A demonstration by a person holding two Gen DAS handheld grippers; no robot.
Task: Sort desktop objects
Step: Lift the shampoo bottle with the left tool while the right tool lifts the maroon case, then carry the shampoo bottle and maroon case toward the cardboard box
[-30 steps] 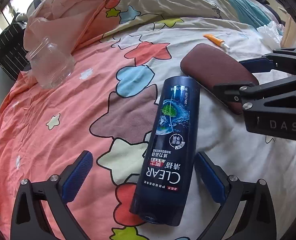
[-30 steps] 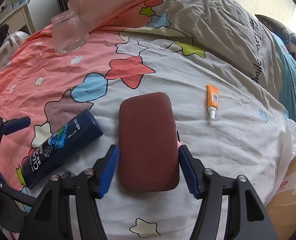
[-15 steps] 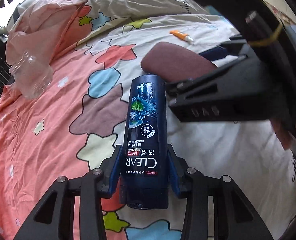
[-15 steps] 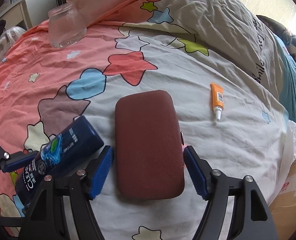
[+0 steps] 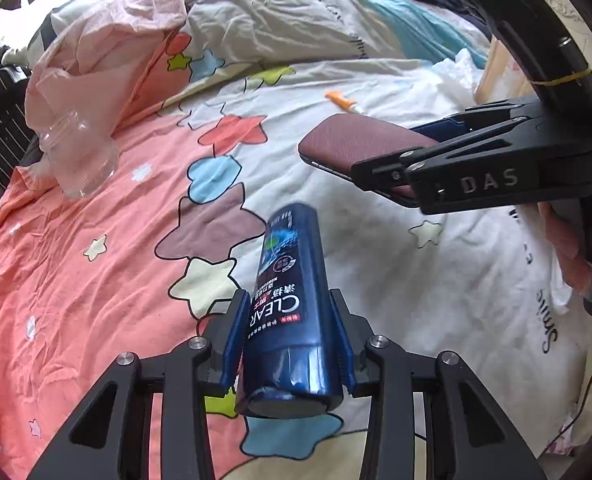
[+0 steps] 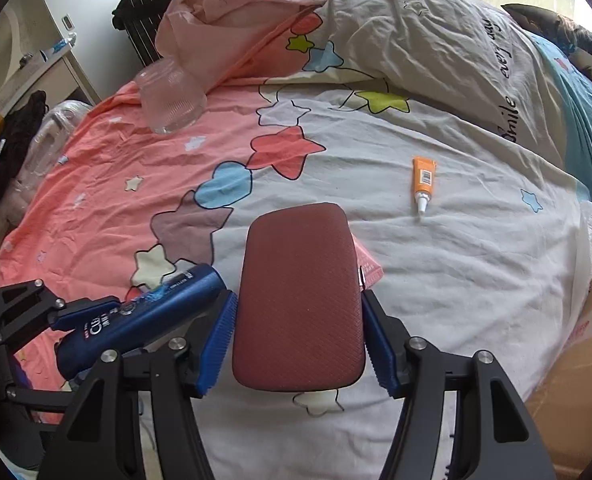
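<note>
Left hand-held gripper (image 5: 289,344) clamps dark blue cylindrical plastic shampoo bottle (image 5: 285,300) near cap end, raised off star-print bed sheet (image 5: 95,280). Right hand-held gripper (image 6: 300,344) clamps maroon textured rectangular case (image 6: 300,296) by long sides, clear of bed for carrying. Small orange tube (image 6: 423,182) lies far right on sheet.

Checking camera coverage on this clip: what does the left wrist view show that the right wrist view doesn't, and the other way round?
Only the left wrist view shows the person's hand behind the right hand-held gripper.

Only the right wrist view shows a pink packet beneath the maroon case and a white cabinet.

Both show the shampoo bottle clamped in the left hand-held gripper, the orange tube and the glass jar.
</note>
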